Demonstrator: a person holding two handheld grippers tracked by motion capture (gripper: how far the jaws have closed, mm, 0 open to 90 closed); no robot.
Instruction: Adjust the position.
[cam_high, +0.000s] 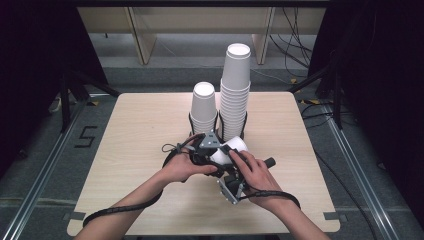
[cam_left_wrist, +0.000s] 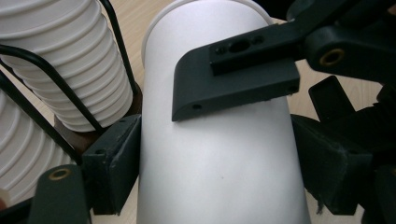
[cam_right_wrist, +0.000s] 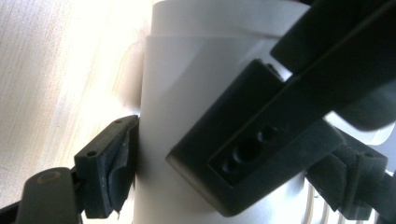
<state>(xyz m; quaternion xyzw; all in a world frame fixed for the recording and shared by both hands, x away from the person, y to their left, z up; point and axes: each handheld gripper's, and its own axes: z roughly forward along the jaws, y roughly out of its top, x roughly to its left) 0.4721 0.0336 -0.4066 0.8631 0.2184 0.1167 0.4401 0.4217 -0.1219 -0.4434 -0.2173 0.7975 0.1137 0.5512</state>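
A white paper cup (cam_high: 234, 146) lies on its side just above the table, held between both hands. In the left gripper view the cup (cam_left_wrist: 201, 46) sits between the two pads of my left gripper (cam_left_wrist: 219, 177), which press on its sides. One jaw of the right gripper lies across the top of the cup. In the right gripper view the cup (cam_right_wrist: 187, 84) stands between the pads of my right gripper (cam_right_wrist: 229, 170). Its left pad touches the cup wall, and the other pad is half hidden behind the left gripper's jaw. In the high view the left gripper (cam_high: 220, 150) and right gripper (cam_high: 232, 162) cross at the cup.
Behind the hands, two stacks of white paper cups stand in black wire holders: a short stack (cam_high: 204, 107) and a tall stack (cam_high: 235, 90). A ribbed stack (cam_left_wrist: 70, 60) is close on the left. The wooden table (cam_high: 140, 130) has bare room left and right. Cables trail from both grippers.
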